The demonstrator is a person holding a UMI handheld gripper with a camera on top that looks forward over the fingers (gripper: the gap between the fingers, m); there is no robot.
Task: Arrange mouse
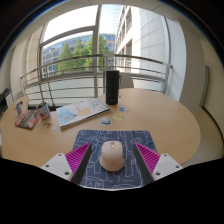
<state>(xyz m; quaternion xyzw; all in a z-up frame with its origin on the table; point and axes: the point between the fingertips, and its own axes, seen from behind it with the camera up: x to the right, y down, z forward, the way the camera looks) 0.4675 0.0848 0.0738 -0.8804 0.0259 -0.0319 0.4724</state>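
A pale pink-white mouse (pixel 112 154) lies on a dark blue mouse mat with a white line pattern (pixel 112 140) on the round wooden table (pixel 160 115). My gripper (pixel 112 158) is open, its pink-padded fingers (pixel 79 158) standing either side of the mouse. There is a clear gap between the mouse and each pad. The mouse rests on the mat on its own, between the fingers.
A tall black cylinder (pixel 112 86) stands at the table's far edge. An open booklet (pixel 80 111) lies to its left, with small items (pixel 28 118) further left. Small objects (pixel 122 109) lie beyond the mat. Windows and a railing are behind.
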